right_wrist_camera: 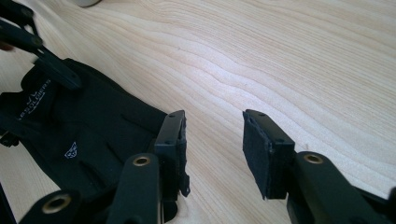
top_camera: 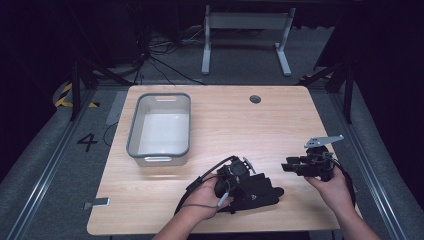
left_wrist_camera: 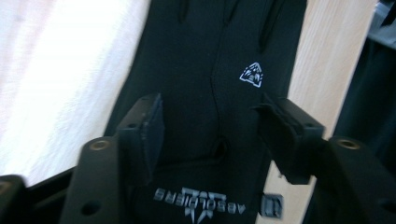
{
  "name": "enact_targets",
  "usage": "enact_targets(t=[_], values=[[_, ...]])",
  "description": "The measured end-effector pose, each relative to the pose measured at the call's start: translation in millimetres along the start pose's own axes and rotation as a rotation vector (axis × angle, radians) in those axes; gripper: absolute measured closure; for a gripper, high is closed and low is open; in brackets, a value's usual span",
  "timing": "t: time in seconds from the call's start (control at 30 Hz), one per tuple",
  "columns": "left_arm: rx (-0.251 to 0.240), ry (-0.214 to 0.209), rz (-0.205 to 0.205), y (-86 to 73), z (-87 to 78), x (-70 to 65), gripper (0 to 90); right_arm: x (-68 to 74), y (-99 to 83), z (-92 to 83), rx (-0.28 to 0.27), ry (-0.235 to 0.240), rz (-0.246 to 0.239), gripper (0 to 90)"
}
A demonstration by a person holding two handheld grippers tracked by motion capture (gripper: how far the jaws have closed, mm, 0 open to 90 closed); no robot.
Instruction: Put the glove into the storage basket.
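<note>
A black glove [top_camera: 257, 192] with a white emblem lies flat on the wooden table [top_camera: 225, 125], near the front edge. My left gripper [top_camera: 246, 181] sits right over its cuff end, held by the left hand. In the left gripper view its jaws [left_wrist_camera: 212, 112] stand open with the glove [left_wrist_camera: 210, 46] beneath and between them, and the pads are not pressing on it. My right gripper [top_camera: 290, 166] hangs just right of the glove and points left. Its jaws [right_wrist_camera: 215, 123] are open over bare wood, with the glove [right_wrist_camera: 84, 135] to their left.
A grey-rimmed white bin [top_camera: 159, 156] stands at the back left of the table with nothing visible inside. A round cable hole [top_camera: 255, 99] is near the far edge. Beyond the table are a desk frame [top_camera: 245, 30] and floor cables.
</note>
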State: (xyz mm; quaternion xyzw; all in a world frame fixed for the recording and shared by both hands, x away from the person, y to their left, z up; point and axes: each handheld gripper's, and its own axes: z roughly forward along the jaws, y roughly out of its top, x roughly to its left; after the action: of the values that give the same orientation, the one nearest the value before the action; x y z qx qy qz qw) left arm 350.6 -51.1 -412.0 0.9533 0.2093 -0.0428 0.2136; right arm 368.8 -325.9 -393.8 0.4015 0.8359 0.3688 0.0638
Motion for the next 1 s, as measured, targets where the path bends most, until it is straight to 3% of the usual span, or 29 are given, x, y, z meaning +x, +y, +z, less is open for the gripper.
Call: enact_targets(t=[0.23,0.33,0.43,0.63,0.73,0.83,1.0], values=[[0.046,0.012,0.03,2.3,21.4,-1.0,29.2,1.5,0.2,-1.2,-0.011,0.007,0.001,59.8],[0.035,0.079,0.075,0.0,26.1,-8.5,27.8,1.8,0.3,-0.4,-0.011,0.019,0.003,59.9],[0.027,0.085,0.046,-0.3,27.5,-8.1,29.7,2.7,0.5,-0.1,-0.011,0.032,-0.004,59.9],[0.053,0.141,0.035,3.5,26.9,-10.4,44.9,3.9,1.4,-1.3,-0.023,0.052,-0.006,60.3],[0.07,0.17,0.024,7.2,25.2,-9.8,60.5,2.4,1.8,-2.4,-0.032,0.06,0.002,60.8],[0.07,0.161,0.021,6.5,23.2,-8.0,67.2,1.0,2.0,-3.0,-0.038,0.069,0.005,61.0],[0.059,0.105,-0.03,5.3,8.8,-0.4,71.4,-2.1,2.9,-2.5,-0.039,0.069,0.009,61.5]])
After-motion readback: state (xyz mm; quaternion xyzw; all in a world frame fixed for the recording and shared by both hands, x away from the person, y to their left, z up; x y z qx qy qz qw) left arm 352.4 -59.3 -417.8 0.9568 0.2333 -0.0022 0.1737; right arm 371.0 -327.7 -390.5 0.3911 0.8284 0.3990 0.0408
